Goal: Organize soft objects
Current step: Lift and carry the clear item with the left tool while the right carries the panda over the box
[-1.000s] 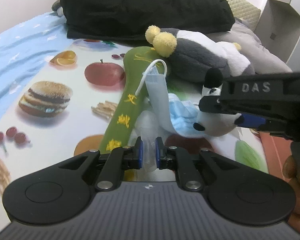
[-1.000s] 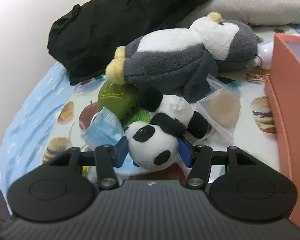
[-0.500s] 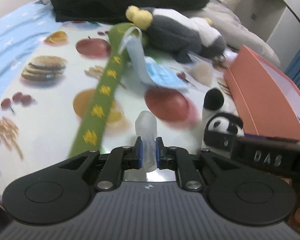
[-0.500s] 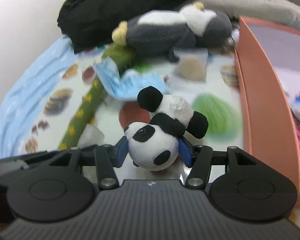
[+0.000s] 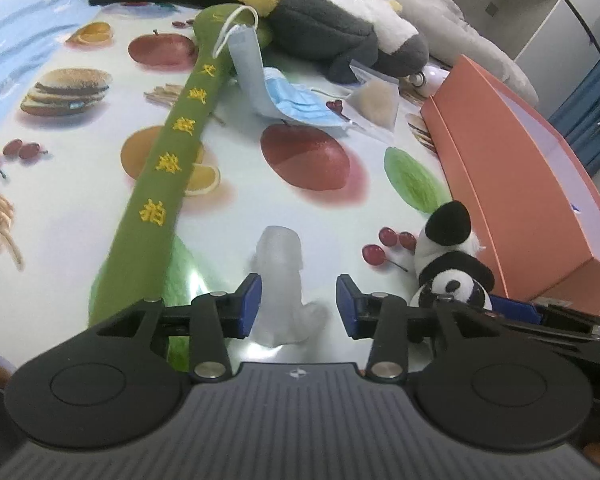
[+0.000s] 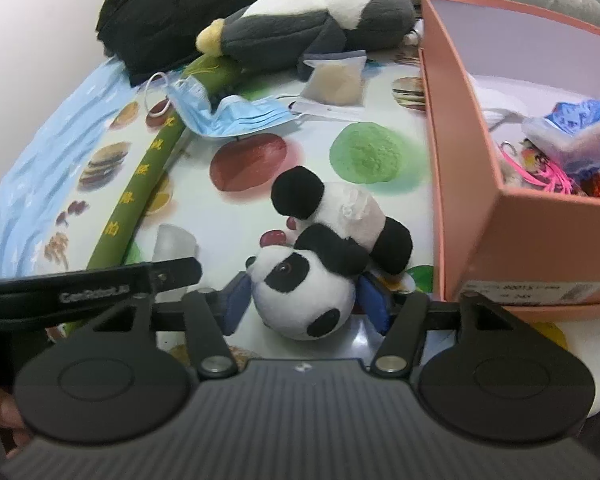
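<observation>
Left gripper (image 5: 298, 300) jaws just opened, releasing translucent soft toy (image 5: 282, 280) onto the table; right gripper (image 6: 304, 300) jaws easing, seemingly still touching panda plush (image 6: 324, 256); next: into orange box (image 6: 540, 236)

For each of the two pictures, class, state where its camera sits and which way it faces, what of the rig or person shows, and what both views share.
Left wrist: on the left gripper, looking forward and down over the printed cloth; its parted jaws flank a translucent soft toy, having just opened.
Right wrist: on the right gripper, facing the orange box; its jaws, just widened slightly, flank the panda plush; fingertips show at lower left.
Shared: panda, translucent toy, green strip, blue mask, penguin plush, box.
</observation>
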A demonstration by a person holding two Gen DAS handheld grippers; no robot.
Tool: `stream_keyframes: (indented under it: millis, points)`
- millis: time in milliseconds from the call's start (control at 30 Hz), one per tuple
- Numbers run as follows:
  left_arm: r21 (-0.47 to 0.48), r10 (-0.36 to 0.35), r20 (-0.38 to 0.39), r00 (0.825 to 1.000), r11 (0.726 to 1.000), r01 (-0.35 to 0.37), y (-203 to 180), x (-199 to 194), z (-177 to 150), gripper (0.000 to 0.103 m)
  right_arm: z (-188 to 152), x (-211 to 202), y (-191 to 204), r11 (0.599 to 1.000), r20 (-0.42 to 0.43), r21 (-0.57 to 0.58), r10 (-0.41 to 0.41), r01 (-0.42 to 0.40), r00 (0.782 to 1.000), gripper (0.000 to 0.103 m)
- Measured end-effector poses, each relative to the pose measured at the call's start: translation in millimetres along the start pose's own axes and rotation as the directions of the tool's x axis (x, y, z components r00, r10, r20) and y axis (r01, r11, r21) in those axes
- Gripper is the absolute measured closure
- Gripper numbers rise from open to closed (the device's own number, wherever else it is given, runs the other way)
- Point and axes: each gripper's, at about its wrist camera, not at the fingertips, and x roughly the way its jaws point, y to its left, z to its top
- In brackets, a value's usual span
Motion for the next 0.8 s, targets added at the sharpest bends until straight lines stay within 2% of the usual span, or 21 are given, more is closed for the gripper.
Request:
stream_keyframes:
  millis: [233,400,500,567,700,800]
  points:
    - [-0.010,0.046,0.014,0.999,0.999,-0.046,8,1,8,0.056,1,4,-8,0.994,0.006,0.107,0.035,-0.035,0.999,0.038]
    - [-0.002,0.060,0.009,0.998,0.998,-0.060,9,7,10,0.056,7,11,-9,0.991,0.024,0.135,0.022,-0.025,0.999,0.038]
    - [0.013,0.059,0.014,0.998,0.998,-0.059,7,9,8,0.060,8,19,-9,0.989,0.016,0.145,0.021,-0.023,1.000,0.037]
    - [0.032,0.078,0.020,0.997,0.996,-0.078,4,11,8,0.067,8,23,-7,0.991,0.012,0.135,0.011,-0.013,1.000,0.037]
    - [0.040,0.074,0.029,0.997,0.996,-0.075,5,11,7,0.072,5,23,-6,0.993,0.024,0.120,0.017,-0.020,1.000,0.043]
    - [0.040,0.068,0.038,0.997,0.997,-0.070,5,8,8,0.074,4,20,-3,0.996,0.030,0.088,0.019,-0.022,0.999,0.044]
